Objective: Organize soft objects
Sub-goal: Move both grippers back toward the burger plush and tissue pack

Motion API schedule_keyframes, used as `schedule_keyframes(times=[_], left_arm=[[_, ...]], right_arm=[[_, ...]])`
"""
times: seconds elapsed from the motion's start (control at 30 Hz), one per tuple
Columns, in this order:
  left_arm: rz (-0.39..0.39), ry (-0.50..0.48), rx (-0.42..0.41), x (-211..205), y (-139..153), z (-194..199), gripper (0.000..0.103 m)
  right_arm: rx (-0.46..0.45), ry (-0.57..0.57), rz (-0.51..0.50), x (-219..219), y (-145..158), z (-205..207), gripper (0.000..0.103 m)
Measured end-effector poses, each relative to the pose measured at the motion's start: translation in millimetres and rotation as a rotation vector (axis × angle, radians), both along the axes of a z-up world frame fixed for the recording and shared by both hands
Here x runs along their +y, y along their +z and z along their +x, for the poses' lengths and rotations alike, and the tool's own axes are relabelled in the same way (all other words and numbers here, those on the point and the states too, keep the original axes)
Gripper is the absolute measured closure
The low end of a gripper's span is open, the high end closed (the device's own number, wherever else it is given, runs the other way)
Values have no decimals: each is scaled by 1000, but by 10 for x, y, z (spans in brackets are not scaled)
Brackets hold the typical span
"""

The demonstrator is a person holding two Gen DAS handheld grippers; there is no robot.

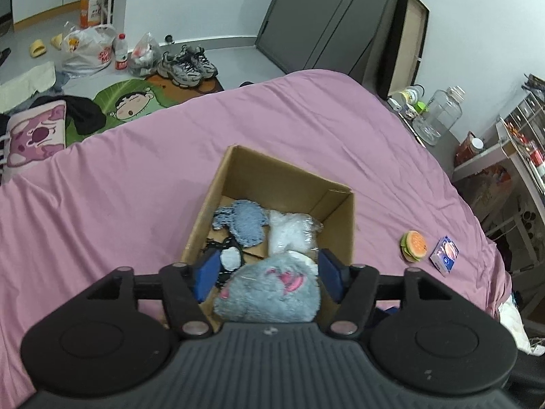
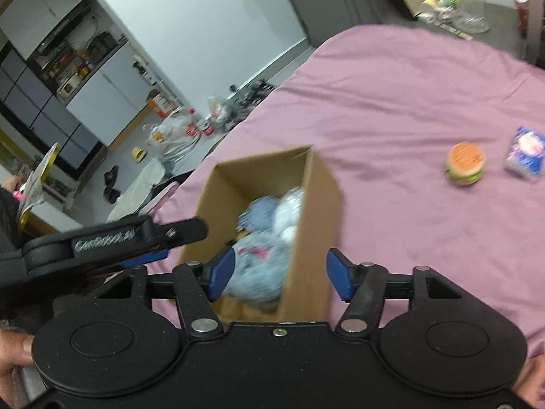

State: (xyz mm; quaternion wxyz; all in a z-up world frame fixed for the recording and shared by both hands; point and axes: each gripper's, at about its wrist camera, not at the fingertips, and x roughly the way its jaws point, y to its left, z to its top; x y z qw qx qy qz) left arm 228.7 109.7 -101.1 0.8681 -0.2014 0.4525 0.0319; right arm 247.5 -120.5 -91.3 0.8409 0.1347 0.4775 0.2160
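Pink bedsheet (image 1: 306, 126) fills both views, wrinkled and slack, with an open brown cardboard box (image 1: 284, 175) sitting on it as my landmark. Inside the box lie a grey fluffy plush with pink stitching (image 1: 272, 289) at the near end, a blue-grey knitted piece (image 1: 247, 223) and a white item in crinkly clear wrap (image 1: 289, 235) further in.

My left gripper (image 1: 269, 272) hangs over the near end of the box with its blue pads spread wide on either side of the grey plush; I cannot tell whether they touch it, so I read the jaws as open and holding nothing. My right gripper (image 2: 279, 274) hovers over the near right wall of the box, jaws also wide and empty.

To the right of the box, well apart from it on the sheet, sit a small squishy toy hamburger (image 2: 464, 164) and, just beyond that, a small blue packet (image 2: 524, 155).

I judge the burger to be the next pick. It looks light and spongy, so it should squash under the pads. I would take it across the bun's sides at the middle, closing gently, since the loose sheet beneath may bunch up.
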Motion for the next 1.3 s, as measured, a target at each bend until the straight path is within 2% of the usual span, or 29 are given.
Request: schedule_keyframes(times=[0.13, 0.2, 0.27, 0.53, 0.7, 0.8, 0.9, 1.07, 1.3], left_arm=[[21, -8, 1, -153, 72, 32, 35], [30, -14, -3, -224, 112, 36, 34], [39, -14, -6, -290, 142, 49, 32], [75, -39, -15, -639, 230, 147, 28], [93, -34, -29, -872, 249, 215, 27], [95, -37, -25, -1025, 227, 279, 26], [88, -55, -12, -1176, 187, 347, 17], [109, -47, -7, -1436, 123, 441, 11], [121, -74, 11, -1811, -10, 645, 11]], right_arm=[[-16, -35, -15, -240, 54, 80, 38], [-29, -52, -27, -353, 77, 104, 33], [-51, -59, -29, -457, 83, 111, 24], [-149, -165, -13, -988, 69, 212, 22], [-102, -255, 22, -1349, -132, 322, 22], [-85, -278, 33, -1502, -226, 381, 15], [-73, -301, 48, -1640, -308, 413, 9], [-55, -356, 59, -1876, -444, 529, 2], [-11, -443, 102, -2228, -636, 732, 0]])
